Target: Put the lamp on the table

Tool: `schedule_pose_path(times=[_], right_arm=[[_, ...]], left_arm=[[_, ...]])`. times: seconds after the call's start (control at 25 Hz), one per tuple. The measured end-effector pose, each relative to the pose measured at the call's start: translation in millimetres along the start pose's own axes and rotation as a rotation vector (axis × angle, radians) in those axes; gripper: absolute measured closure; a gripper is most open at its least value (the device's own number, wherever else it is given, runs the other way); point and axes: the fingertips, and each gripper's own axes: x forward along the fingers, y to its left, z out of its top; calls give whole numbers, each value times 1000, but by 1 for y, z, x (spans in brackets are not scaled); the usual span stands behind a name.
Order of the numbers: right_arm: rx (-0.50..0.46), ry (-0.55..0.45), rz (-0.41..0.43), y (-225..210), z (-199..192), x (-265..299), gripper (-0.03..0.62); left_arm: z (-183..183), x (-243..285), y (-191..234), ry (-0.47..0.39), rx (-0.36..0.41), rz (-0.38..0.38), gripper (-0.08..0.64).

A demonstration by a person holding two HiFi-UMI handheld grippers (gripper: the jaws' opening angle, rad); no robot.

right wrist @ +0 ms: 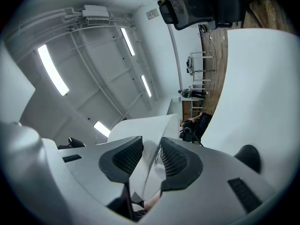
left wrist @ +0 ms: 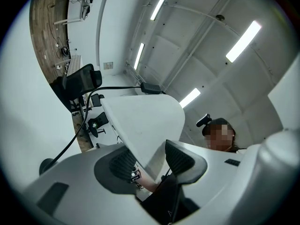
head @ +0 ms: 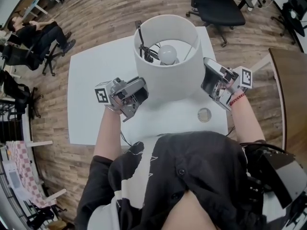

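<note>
In the head view I look down into the lamp's white drum shade (head: 165, 78), with its bulb (head: 168, 54) showing inside, above the white table (head: 91, 90). My left gripper (head: 138, 94) grips the shade's lower left rim, and my right gripper (head: 206, 79) grips its lower right rim. In the left gripper view the shade's thin wall (left wrist: 145, 121) runs between the ribbed pads (left wrist: 124, 163) of the left gripper (left wrist: 150, 159). The right gripper view shows the shade (right wrist: 140, 128) wedged between the right gripper's (right wrist: 151, 156) pads (right wrist: 174, 157). A black cord (left wrist: 79, 125) trails from the lamp.
A small round disc (head: 204, 114) lies on the table near its front right. Black office chairs (head: 220, 6) stand behind the table, and a seated person (head: 38, 32) is at the far left. A wooden tabletop (head: 292, 90) borders the right side.
</note>
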Motion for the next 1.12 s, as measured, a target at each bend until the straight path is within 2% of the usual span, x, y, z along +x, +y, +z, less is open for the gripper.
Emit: schedule_pose_path(times=[0.64, 1.12], right_arm=[[5, 28, -13, -10, 1, 3, 468], [17, 35, 10, -16, 8, 6, 468]], left_arm=[[1, -5, 4, -23, 20, 28, 367], [1, -6, 6, -38, 29, 41, 367]])
